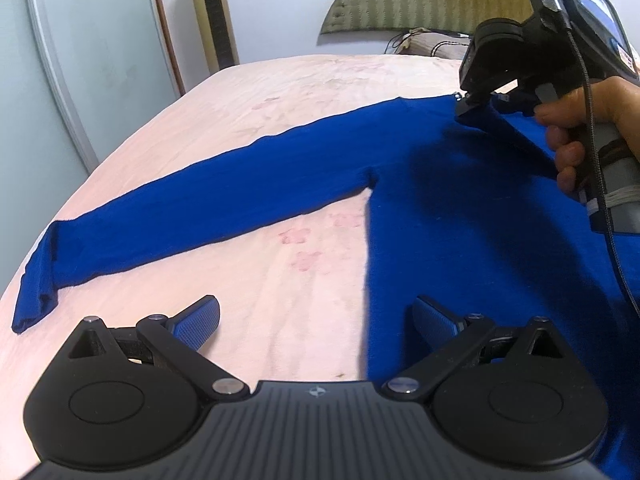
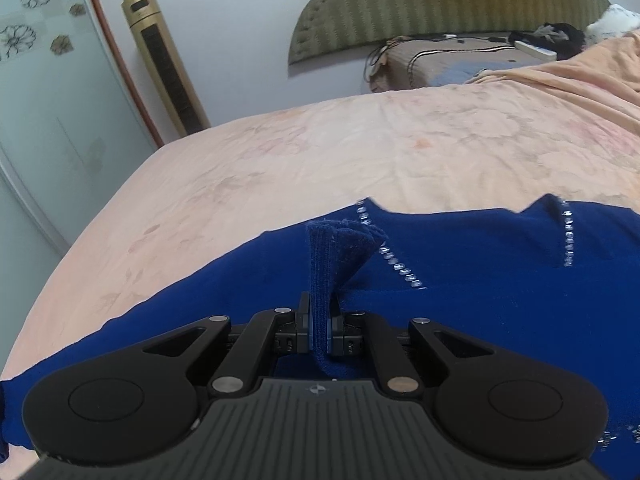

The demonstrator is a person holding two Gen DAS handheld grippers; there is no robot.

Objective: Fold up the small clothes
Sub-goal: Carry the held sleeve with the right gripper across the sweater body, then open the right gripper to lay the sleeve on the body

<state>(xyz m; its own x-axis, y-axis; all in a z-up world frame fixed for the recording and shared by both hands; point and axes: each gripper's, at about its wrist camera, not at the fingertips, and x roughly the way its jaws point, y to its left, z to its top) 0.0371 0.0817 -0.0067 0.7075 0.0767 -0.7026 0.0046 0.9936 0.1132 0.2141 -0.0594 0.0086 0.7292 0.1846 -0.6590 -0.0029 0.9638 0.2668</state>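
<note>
Sweater [image 1: 460,208] sprawls across bed [image 1: 280,92] — right gripper [image 2: 319,330] pinching its cuff [image 2: 324,264].

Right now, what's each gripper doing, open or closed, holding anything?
Left gripper: open, holding nothing.
Right gripper: closed on the blue sweater's cuff.

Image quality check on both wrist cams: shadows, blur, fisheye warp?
Left wrist: the right tongs cast a dark shadow across the blue sweater; the bed edge bows strongly; the door looks soft. Right wrist: even light, no glare; the clamped cuff is sharp; dark vignette corners.
</note>
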